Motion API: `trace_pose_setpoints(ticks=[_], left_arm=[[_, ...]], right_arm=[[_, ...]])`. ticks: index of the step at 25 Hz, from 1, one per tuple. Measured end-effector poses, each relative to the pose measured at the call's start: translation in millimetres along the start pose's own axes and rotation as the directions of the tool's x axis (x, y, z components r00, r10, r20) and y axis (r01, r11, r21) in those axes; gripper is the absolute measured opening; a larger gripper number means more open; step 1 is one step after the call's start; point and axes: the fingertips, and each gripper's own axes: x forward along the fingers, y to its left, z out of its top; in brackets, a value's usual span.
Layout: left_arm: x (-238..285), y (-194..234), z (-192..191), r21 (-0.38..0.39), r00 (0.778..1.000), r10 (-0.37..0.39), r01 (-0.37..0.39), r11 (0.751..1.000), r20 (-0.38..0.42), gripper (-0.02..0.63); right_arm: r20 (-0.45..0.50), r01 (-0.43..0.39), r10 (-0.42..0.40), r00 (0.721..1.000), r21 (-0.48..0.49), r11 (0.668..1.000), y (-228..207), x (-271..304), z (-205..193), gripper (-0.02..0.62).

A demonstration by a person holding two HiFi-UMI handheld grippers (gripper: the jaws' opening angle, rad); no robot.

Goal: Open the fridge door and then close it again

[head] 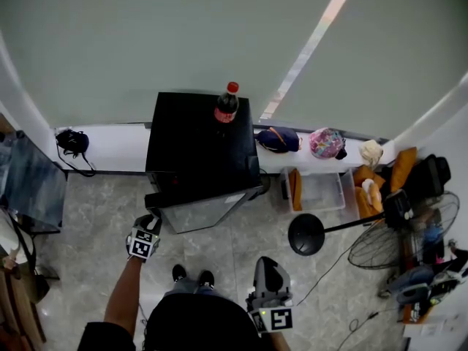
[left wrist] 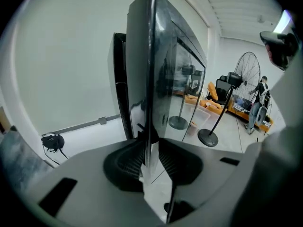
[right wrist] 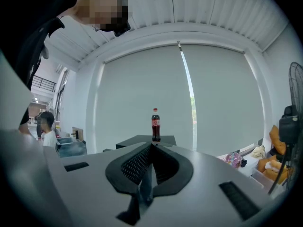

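So we've got the left gripper (head: 148,229) with its jaws pinching the edge of the fridge door (head: 205,210). The door hangs partly open off the black fridge (head: 194,137) by the wall. Our right gripper (head: 268,268) sits back by our body, jaws pressed together on nothing. A cola bottle (head: 227,104) stands on top of the fridge.

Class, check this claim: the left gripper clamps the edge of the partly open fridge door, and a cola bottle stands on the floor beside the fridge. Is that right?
No. The cola bottle stands on top of the fridge, not on the floor; the head view shows it. The rest holds.
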Motion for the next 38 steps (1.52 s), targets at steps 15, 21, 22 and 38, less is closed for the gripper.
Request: trace_pose_setpoints(ticks=[15, 21, 22, 38], left_arm=[[-9.4, -14.6, -5.3, -0.027, 1.0, 0.016, -0.015, 1.0, 0.022, 0.091], [-13.5, -21.8, -8.9, -0.041, 0.999, 0.043, -0.042, 0.998, 0.025, 0.089], [-14.3, -23.5, -10.2, -0.045, 0.999, 0.049, -0.048, 0.998, 0.024, 0.089], [-36.6, -60.2, -36.2, -0.162, 0.979, 0.206, -0.204, 0.965, -0.004, 0.094]], right_arm=[[-0.01, 0.001, -0.001, 1.0, 0.039, 0.999, 34.8, -22.7, -4.9, 0.009], [-0.075, -0.013, 0.017, 0.997, 0.048, 0.999, 30.1, -33.6, -12.6, 0.009], [-0.072, -0.02, 0.023, 0.997, 0.043, 0.999, 27.8, -34.9, -12.6, 0.008], [0.027, -0.221, 0.221, 0.975, -0.014, 0.975, -36.4, -80.8, 1.2, 0.009]])
